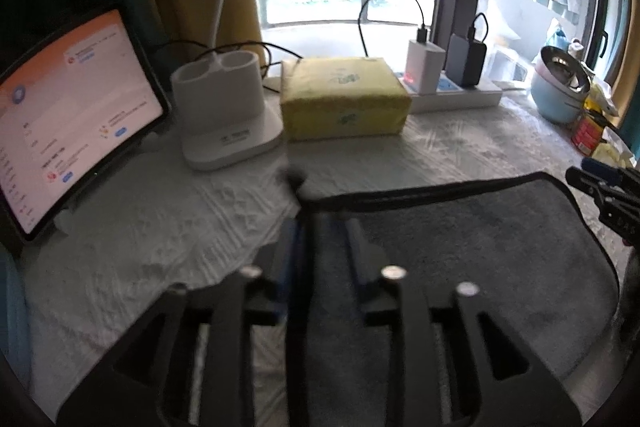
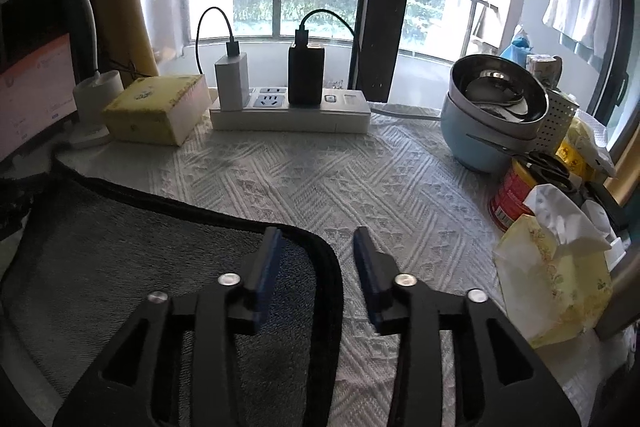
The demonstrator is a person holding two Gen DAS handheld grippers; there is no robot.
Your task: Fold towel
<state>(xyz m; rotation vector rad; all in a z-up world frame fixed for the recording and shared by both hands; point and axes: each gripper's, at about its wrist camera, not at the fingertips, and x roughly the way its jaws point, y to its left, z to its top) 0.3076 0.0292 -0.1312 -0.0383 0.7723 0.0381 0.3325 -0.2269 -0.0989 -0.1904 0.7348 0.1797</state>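
Observation:
A dark grey towel point(image 1: 480, 247) with a black hem lies on the white textured tablecloth point(image 1: 140, 247). My left gripper point(image 1: 320, 223) sits over the towel's far left corner with its blue-padded fingers a little apart; that corner is lifted between them, and the view is blurred. My right gripper point(image 2: 318, 239) is open, its jaws straddling the towel's far right corner point(image 2: 316, 247) just above the cloth. The towel point(image 2: 120, 259) fills the lower left of the right wrist view. The right gripper's tip also shows at the right edge of the left wrist view point(image 1: 600, 187).
At the back stand a tablet point(image 1: 68, 115), a white charging stand point(image 1: 228, 111), a yellow tissue pack point(image 1: 344, 99) and a power strip point(image 2: 288, 115) with chargers. On the right are a blue pot with steel bowls point(image 2: 492, 107), a red can point(image 2: 512, 199) and a tissue pack point(image 2: 556, 267).

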